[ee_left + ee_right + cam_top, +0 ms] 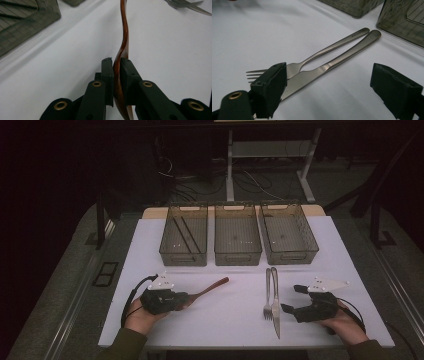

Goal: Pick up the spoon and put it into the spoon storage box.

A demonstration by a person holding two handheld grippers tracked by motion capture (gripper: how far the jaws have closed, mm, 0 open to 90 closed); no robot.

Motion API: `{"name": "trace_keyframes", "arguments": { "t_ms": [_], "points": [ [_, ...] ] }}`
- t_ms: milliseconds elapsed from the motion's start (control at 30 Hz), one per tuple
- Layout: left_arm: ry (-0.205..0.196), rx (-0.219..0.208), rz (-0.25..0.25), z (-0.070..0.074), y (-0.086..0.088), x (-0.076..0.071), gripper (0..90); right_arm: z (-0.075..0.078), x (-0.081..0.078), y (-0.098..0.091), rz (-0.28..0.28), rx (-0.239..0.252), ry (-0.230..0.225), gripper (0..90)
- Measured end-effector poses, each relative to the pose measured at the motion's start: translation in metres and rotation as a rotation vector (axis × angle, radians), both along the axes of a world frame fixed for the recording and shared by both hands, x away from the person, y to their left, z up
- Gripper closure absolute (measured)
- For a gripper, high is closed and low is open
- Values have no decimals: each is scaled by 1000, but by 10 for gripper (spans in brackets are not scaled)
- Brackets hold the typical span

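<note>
The left gripper (pixel 186 298), fingers (pixel 108 75) clamped on the brown wooden spoon (pixel 209 287) lying on the white counter (pixel 235 320) left of the steel fork (pixel 267 292), should lift it level; the right gripper (pixel 290 299) waits wide open, empty.

black tongs (pixel 116 75), brass rivets, olive sleeves (pixel 125 345)

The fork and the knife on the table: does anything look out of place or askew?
Slightly: the fork and knife lie side by side touching, and in the right gripper view the knife blade overlaps the fork's neck. Nothing looks spilled or damaged.
</note>
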State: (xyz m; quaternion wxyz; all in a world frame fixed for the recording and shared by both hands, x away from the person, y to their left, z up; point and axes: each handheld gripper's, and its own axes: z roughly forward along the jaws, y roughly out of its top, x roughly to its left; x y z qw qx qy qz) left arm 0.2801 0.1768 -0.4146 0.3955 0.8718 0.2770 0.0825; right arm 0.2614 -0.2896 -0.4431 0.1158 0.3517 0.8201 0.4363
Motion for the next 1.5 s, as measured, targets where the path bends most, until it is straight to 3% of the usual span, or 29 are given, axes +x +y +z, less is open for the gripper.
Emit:
{"name": "trace_keyframes", "arguments": {
  "t_ms": [567,1033,1500],
  "points": [
    [-44,-75,37,9,-13,21,810,0,0,0,3,-1,3,134],
    [-94,-84,39,29,-30,43,809,0,0,1,-2,3,5,133],
    [-125,-100,74,49,-53,78,809,0,0,0,-8,10,4,133]
  ]
}}
